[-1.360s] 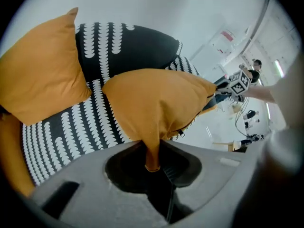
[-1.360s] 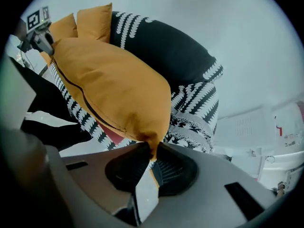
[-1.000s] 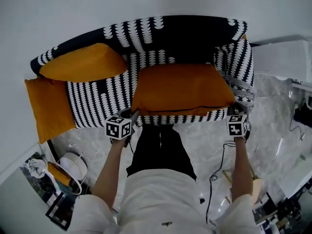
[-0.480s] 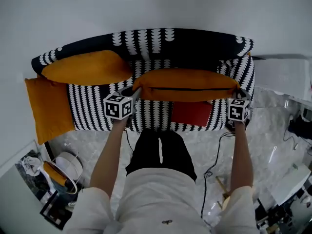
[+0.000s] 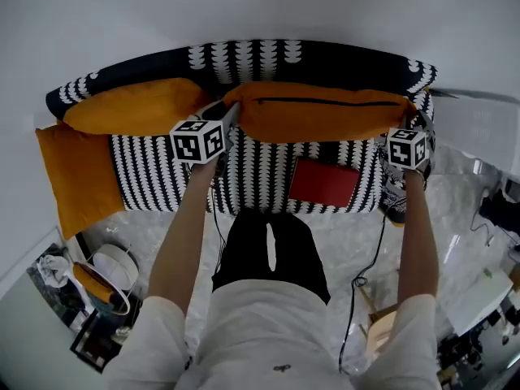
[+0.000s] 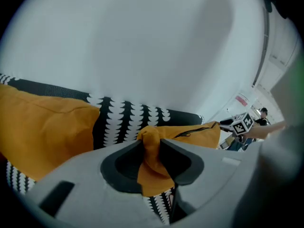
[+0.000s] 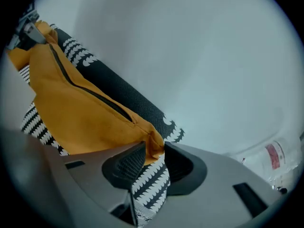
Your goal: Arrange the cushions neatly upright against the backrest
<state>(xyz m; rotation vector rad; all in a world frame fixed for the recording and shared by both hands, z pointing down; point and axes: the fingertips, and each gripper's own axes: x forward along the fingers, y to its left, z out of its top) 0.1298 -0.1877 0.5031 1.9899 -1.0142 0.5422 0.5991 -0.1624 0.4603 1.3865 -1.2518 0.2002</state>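
Head view: long cushion point(image 5: 325, 112), orange, on edge with its zip uppermost, against the backrest point(image 5: 317, 55) of the patterned sofa point(image 5: 260, 169), held at both ends by left gripper point(image 5: 230, 114) and right gripper point(image 5: 412, 114). Second cushion point(image 5: 134, 104) leans at the back left; third cushion point(image 5: 73, 177) hangs over the left arm. Red flat item point(image 5: 325, 183) lies on the seat. White round tub point(image 5: 110, 270) stands on the floor, something orange at it; contents not made out. Left gripper view: fingers pinch a bunched corner point(image 6: 151, 158); the jaws have just been opening. Right gripper view: fingers nip only the tip of the other corner point(image 7: 154, 144); these jaws have also just been opening. Risk, as judged: released unevenly or not yet leaning, the cushion topples forward onto the seat.
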